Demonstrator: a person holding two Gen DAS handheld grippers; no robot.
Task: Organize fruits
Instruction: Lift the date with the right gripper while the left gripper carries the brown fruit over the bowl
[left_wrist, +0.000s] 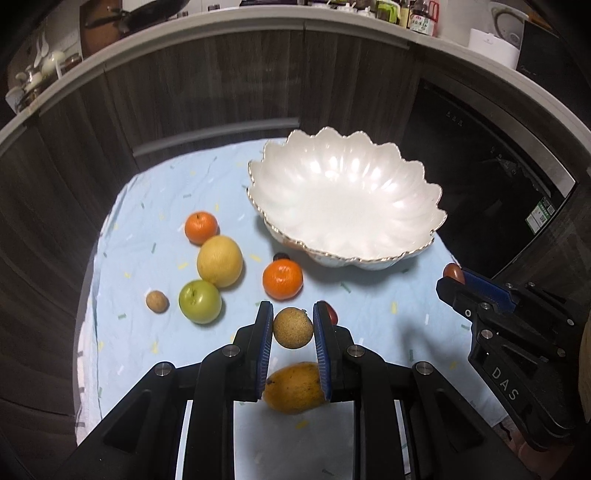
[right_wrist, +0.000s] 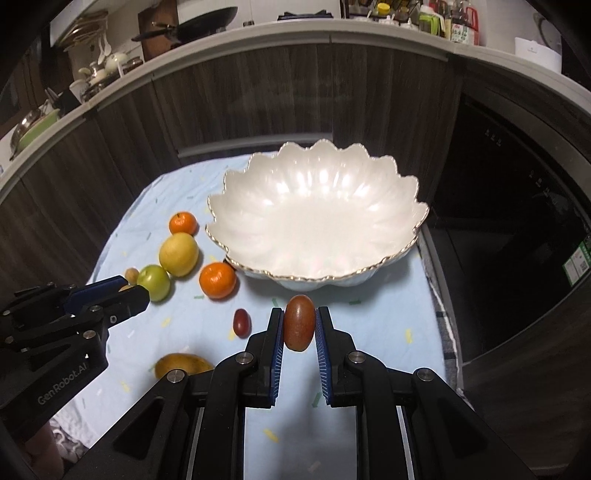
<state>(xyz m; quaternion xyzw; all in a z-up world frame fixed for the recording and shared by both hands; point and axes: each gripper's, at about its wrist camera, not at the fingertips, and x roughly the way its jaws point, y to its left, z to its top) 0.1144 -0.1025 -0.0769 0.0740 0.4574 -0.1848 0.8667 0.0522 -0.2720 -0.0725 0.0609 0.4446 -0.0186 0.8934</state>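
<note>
The left gripper (left_wrist: 292, 325) points forward over the pale blue cloth (left_wrist: 155, 236), its jaws clamped on a small round tan fruit (left_wrist: 293, 328) held above the mango (left_wrist: 295, 387). To its right, the right gripper (right_wrist: 299, 326) has its jaws closed on an oval reddish-brown fruit (right_wrist: 299, 328) just short of the white scalloped bowl (right_wrist: 258, 192). Two oranges, a yellow fruit (left_wrist: 219, 261) and a green apple (left_wrist: 200, 301) lie left of the bowl.
</note>
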